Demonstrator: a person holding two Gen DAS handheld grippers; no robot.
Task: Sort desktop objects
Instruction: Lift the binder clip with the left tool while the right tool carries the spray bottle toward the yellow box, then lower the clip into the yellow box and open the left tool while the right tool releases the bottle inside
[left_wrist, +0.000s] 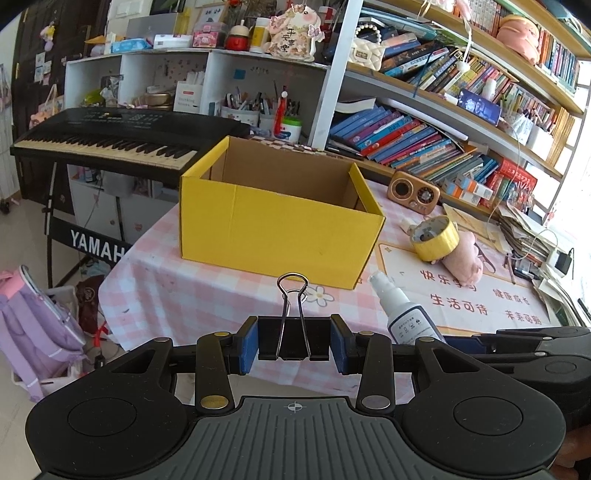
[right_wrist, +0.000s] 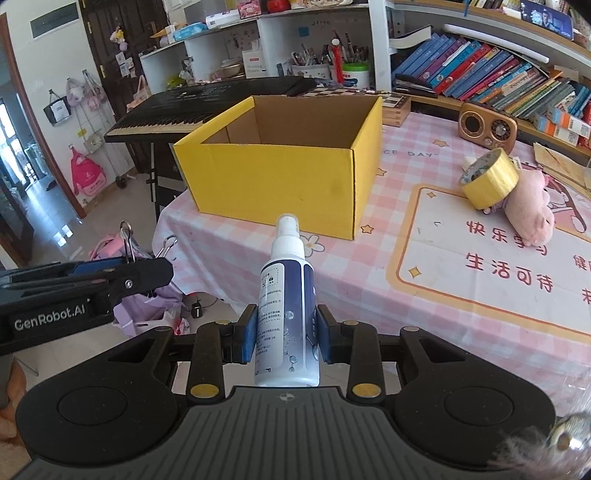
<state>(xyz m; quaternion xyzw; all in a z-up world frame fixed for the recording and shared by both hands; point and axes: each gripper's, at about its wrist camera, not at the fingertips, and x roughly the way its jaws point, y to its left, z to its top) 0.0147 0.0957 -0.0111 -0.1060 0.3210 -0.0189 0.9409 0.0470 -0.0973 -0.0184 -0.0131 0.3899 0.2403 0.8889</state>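
The left gripper (left_wrist: 294, 346) clamps a binder clip (left_wrist: 293, 338) and the right gripper (right_wrist: 285, 339) grips a spray bottle (right_wrist: 286, 314), both short of the yellow box (right_wrist: 284, 173).

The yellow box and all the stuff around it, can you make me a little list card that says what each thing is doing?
yellow box: open top, looks empty, stands on the checked tablecloth
left hand-held gripper: shut on a black binder clip
right hand-held gripper: shut on a white spray bottle, nozzle up
tape roll: on the table, leaning on a pink plush toy
small radio: behind the tape
in the box so far: nothing visible
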